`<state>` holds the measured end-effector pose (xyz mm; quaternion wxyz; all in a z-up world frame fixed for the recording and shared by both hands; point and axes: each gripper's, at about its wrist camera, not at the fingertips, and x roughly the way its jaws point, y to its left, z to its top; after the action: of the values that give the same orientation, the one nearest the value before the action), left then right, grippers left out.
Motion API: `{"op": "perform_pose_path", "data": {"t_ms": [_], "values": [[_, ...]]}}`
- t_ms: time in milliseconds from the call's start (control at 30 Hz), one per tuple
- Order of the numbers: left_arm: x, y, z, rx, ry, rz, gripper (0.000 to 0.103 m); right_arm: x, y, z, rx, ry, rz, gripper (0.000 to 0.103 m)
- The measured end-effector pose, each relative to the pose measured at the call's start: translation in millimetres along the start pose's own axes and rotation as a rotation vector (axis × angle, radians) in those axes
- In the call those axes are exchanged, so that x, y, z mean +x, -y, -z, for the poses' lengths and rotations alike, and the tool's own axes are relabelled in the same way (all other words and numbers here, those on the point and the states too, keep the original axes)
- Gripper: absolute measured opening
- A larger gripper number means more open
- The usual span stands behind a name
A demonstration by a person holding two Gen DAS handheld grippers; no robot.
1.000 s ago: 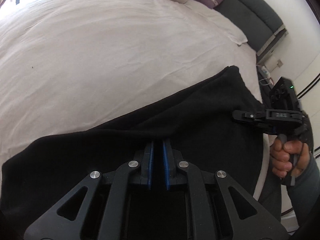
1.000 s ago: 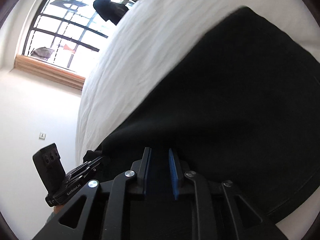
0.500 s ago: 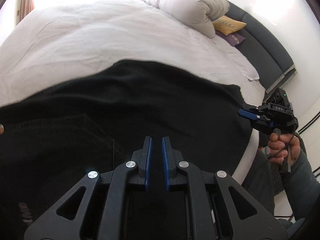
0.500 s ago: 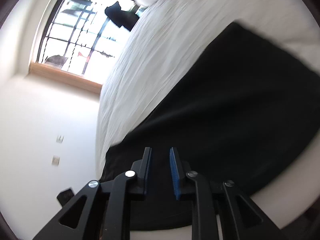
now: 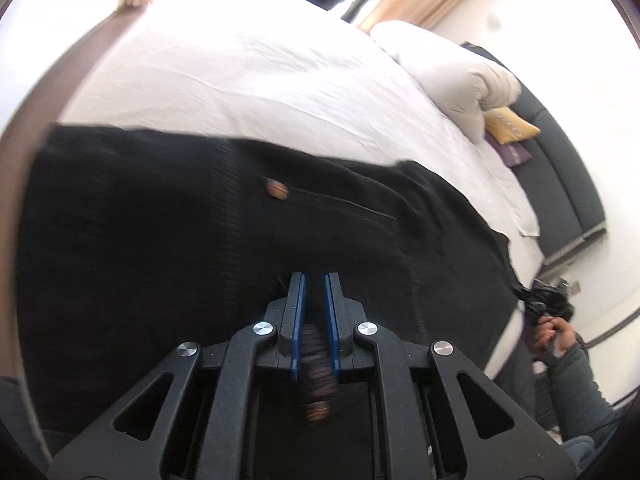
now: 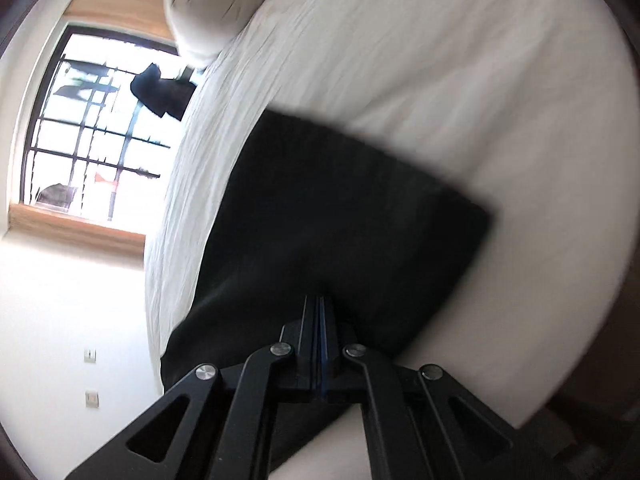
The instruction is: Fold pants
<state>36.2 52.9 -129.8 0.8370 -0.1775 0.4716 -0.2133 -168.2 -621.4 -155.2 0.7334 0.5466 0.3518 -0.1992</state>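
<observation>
Two grippers worked the black pants (image 5: 160,240), which lay spread flat across the near edge of the white bed (image 5: 260,72). At the left, the left gripper (image 5: 315,300) had its jaws clamped on a bunched strip of waistband, apparently carrying that end over in a fold. To the right, the right gripper (image 6: 319,312) had jaws pressed together, whether on cloth I cannot tell; next, probably, laying the carried edge square.

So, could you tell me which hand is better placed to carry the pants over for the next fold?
Left, probably: the left gripper is shut on the pants near the waist, fabric visible between its pads. The right gripper is closed at their edge, hold unclear.
</observation>
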Motion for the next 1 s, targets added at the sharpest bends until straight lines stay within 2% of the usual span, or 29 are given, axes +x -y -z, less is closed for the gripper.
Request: {"op": "perform_pose_path", "data": {"t_ms": [67,100,133,167,200,367,433,533,667,767,867,900,933,1000], "values": [[-15.1,-1.3,-4.3,-0.011,0.042,-0.085,0.010,-25.2,5.8,-9.4,0.014,0.060,-0.005,0.011],[-21.7,-0.8,-6.0,-0.023,0.067,-0.088,0.010,-33.4,6.7,-10.5,0.027,0.075,0.006,0.029],[-25.9,3.6,-8.3,-0.034,0.092,-0.070,0.010,-38.9,7.6,-10.7,0.038,0.085,0.019,0.057],[-27.8,12.1,-12.1,-0.039,0.111,-0.046,0.010,-41.7,9.8,-11.4,0.042,0.082,0.020,0.066],[-24.8,21.7,-13.9,-0.033,0.111,-0.032,0.010,-37.6,7.3,-8.2,0.042,0.066,0.006,0.068],[28.2,81.8,-9.8,0.049,0.009,0.035,0.010,-8.9,12.3,3.6,0.087,0.014,-0.069,0.069],[49.2,97.4,-6.3,0.074,-0.036,0.038,0.010,-11.6,24.5,-5.4,0.106,0.017,-0.095,0.069],[84.7,116.8,-11.0,0.089,-0.103,0.042,0.010,-8.1,22.5,-12.0,0.182,0.014,-0.147,0.068],[135.1,136.4,-3.9,0.103,-0.163,0.037,0.010,-4.7,24.9,-12.6,0.163,-0.002,-0.161,0.068],[145.1,147.2,-5.9,0.106,-0.177,0.053,0.010,-7.2,29.0,-11.3,0.174,0.000,-0.169,0.068],[150.1,162.1,-10.9,0.122,-0.183,0.077,0.010,-11.9,27.7,-7.2,0.156,0.001,-0.138,0.068],[146.1,166.1,-12.4,0.129,-0.176,0.102,0.010,-13.0,25.8,-7.6,0.157,0.009,-0.119,0.066],[143.9,178.9,-15.2,0.144,-0.162,0.140,0.010,-16.0,24.9,-7.2,0.168,0.023,-0.085,0.057],[137.1,202.9,-21.2,0.190,-0.145,0.205,0.010,-23.7,30.8,-3.6,0.212,0.067,-0.042,0.047]]}}
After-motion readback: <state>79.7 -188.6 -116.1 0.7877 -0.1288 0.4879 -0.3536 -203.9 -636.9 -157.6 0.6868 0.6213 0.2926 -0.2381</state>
